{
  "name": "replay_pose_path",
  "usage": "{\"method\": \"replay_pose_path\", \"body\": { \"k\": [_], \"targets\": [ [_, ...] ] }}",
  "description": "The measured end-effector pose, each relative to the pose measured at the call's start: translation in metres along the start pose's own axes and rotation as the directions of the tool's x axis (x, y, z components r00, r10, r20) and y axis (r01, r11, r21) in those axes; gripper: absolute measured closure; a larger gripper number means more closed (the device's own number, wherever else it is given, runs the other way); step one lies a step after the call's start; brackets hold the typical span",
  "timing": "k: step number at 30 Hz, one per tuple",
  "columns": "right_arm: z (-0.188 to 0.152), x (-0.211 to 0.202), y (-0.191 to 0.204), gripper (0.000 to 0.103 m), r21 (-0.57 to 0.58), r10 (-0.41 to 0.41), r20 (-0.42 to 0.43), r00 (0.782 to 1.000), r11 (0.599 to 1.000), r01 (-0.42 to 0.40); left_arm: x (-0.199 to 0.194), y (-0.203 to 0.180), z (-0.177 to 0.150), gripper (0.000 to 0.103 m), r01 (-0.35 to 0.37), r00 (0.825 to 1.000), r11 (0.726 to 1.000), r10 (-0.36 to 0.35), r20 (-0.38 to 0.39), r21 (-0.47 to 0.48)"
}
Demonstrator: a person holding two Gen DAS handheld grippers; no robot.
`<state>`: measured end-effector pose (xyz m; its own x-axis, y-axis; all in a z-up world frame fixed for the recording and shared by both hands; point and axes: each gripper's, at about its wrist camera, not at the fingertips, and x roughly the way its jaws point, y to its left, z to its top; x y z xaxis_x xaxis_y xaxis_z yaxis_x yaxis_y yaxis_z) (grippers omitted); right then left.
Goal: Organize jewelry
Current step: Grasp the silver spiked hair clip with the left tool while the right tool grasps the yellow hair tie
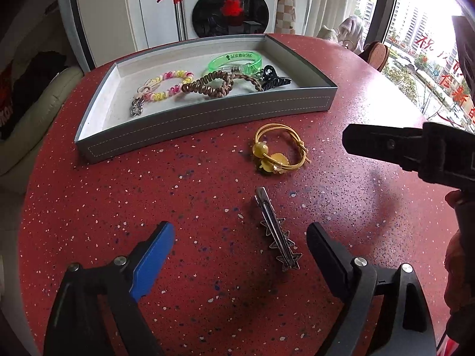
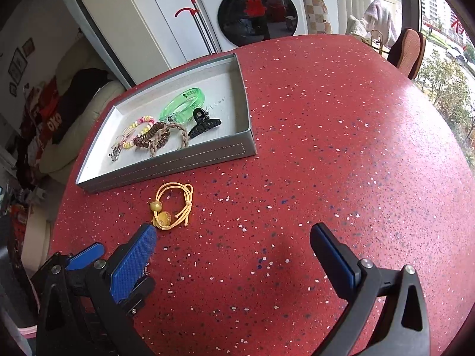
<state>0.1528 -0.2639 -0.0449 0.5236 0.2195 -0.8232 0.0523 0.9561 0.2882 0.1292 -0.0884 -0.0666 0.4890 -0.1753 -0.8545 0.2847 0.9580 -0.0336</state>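
Star hair clip — metal, lies flat on the red speckled table, between the spread fingers of the left gripper, touching neither. Yellow elastic hair tie with beads — on the table just beyond the clip, near the front wall of the grey tray. Tray contents: pastel coil bracelet, brown coil tie, green bangle, black claw clip. Right gripper — fingers wide apart, empty, over bare table right of the yellow tie. Washing machine behind.
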Motion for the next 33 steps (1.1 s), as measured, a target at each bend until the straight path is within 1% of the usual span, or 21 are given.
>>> {"method": "replay_pose_path", "body": {
  "k": [1,3,5,6,8,10,12,13,15,16,17,22,28,30,33],
  "targets": [
    [0.002,0.004,0.003,0.0,-0.01,0.001,-0.008,1.0,1.0,-0.001,0.0,0.0,0.0,0.0,-0.003,1.0,1.0,0.003,0.002,-0.002],
    [0.006,0.01,0.008,0.001,-0.031,0.005,-0.022,1.0,0.999,-0.006,0.001,0.0,-0.001,0.009,-0.013,1.0,1.0,0.013,0.001,-0.004],
    [0.009,0.016,0.014,0.006,-0.06,0.003,-0.035,0.999,0.998,-0.005,0.002,0.002,-0.001,0.009,-0.016,1.0,1.0,0.016,0.002,-0.011],
    [0.01,0.019,0.016,0.007,-0.073,0.0,-0.044,0.999,0.997,-0.003,0.002,0.002,-0.001,0.013,-0.017,1.0,1.0,0.017,0.005,-0.014],
    [0.012,0.024,0.02,0.009,-0.088,0.008,-0.058,0.998,0.996,-0.013,0.0,0.002,-0.002,0.017,-0.027,1.0,1.0,0.027,0.016,-0.015],
    [0.013,0.029,0.024,0.009,-0.099,0.016,-0.066,0.998,0.995,-0.022,-0.001,0.003,-0.004,0.022,-0.026,0.999,1.0,0.027,0.027,-0.015],
    [0.013,0.032,0.027,0.01,-0.11,0.014,-0.071,0.997,0.994,-0.022,-0.003,0.002,-0.005,0.037,-0.026,0.999,1.0,0.027,0.039,-0.01],
    [0.013,0.033,0.029,0.011,-0.117,0.014,-0.073,0.997,0.993,-0.023,-0.004,0.002,-0.006,0.04,-0.024,0.999,1.0,0.024,0.042,-0.008],
    [0.013,0.035,0.032,0.015,-0.13,0.012,-0.077,0.997,0.991,-0.022,-0.005,0.003,-0.006,0.064,-0.019,0.999,1.0,0.019,0.049,-0.005],
    [0.013,0.037,0.034,0.017,-0.132,0.012,-0.081,0.997,0.991,-0.023,-0.005,0.004,-0.006,0.065,-0.014,0.999,1.0,0.015,0.049,-0.007],
    [0.012,0.037,0.035,0.019,-0.134,0.013,-0.083,0.996,0.991,-0.024,-0.005,0.006,-0.006,0.069,-0.005,0.999,1.0,0.005,0.049,-0.013],
    [0.011,0.04,0.049,0.021,-0.17,0.01,-0.085,0.996,0.985,-0.024,-0.012,0.02,-0.01,0.069,0.025,0.998,0.998,-0.021,0.06,-0.056],
    [0.006,0.046,0.073,0.021,-0.246,-0.008,-0.081,0.997,0.969,-0.012,-0.025,0.035,-0.012,0.069,0.059,0.995,0.996,-0.053,0.079,-0.071],
    [0.004,0.051,0.079,0.025,-0.264,-0.026,-0.082,0.996,0.965,0.003,-0.029,0.04,-0.013,0.069,0.066,0.995,0.995,-0.06,0.079,-0.079],
    [0.0,0.052,0.088,0.034,-0.307,-0.081,-0.053,0.995,0.95,0.061,-0.03,0.045,-0.013,0.069,0.065,0.995,0.994,-0.058,0.077,-0.085]
  ]
}}
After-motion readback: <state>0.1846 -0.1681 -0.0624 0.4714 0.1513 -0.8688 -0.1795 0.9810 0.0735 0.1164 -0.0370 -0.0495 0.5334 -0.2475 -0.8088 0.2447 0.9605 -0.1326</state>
